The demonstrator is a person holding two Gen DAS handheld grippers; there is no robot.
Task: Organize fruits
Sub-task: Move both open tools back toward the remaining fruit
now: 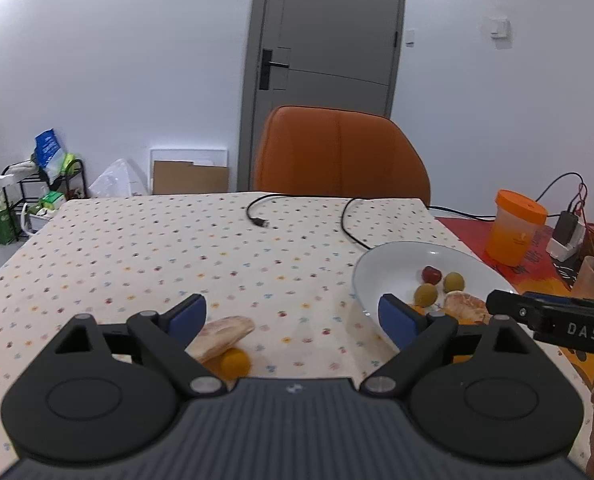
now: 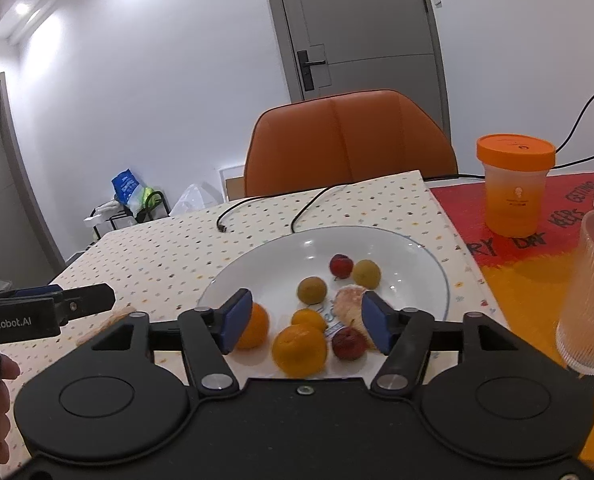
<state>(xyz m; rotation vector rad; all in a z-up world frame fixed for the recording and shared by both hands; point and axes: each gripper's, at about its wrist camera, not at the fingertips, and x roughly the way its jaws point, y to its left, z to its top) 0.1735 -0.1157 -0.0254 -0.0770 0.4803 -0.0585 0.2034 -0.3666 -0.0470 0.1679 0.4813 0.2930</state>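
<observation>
A white plate (image 2: 257, 264) holds several fruits: three oranges, the biggest (image 2: 300, 348) nearest me, two red fruits (image 2: 349, 342), two green ones (image 2: 312, 290) and a peeled citrus (image 2: 349, 300). My right gripper (image 2: 307, 324) stands open just above the plate's near side, with the oranges showing between its blue pads. On the dotted cloth left of the plate (image 1: 393, 268) lie a pale peeled citrus piece (image 1: 227, 336) and a small yellow-orange fruit (image 1: 236, 362). My left gripper (image 1: 293, 320) hangs open above the cloth, its left finger beside these two.
An orange-lidded cup (image 2: 515, 188) and a ribbed clear glass (image 2: 593, 292) stand on the red mat right of the plate. A black cable (image 1: 349, 224) lies across the far cloth. An orange chair (image 1: 341, 152) stands behind the table. A charger (image 1: 565, 232) sits at far right.
</observation>
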